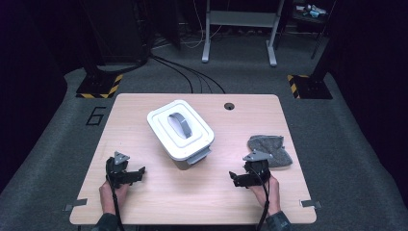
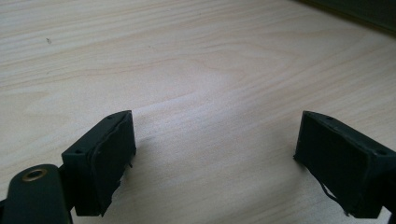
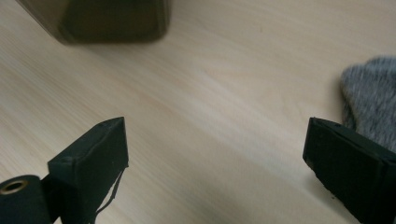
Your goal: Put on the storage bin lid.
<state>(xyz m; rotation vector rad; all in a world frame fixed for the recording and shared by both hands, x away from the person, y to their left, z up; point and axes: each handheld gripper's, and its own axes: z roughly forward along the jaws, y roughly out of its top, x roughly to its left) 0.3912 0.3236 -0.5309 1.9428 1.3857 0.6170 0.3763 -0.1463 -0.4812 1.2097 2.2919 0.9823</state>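
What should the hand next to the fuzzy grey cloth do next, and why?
Probably ease the right gripper toward the grey cloth to pinch its edge. Its jaws stand wide open over bare table, and the cloth lies just beside it, untouched. The white lidded box sits farther off.

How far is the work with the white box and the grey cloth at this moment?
Nothing looks done yet. The white plastic box has its lid with the grey handle on, and the grey fuzzy cloth lies crumpled on the wooden table. The left gripper and right gripper are open and hold nothing. All the handling seems left to do.
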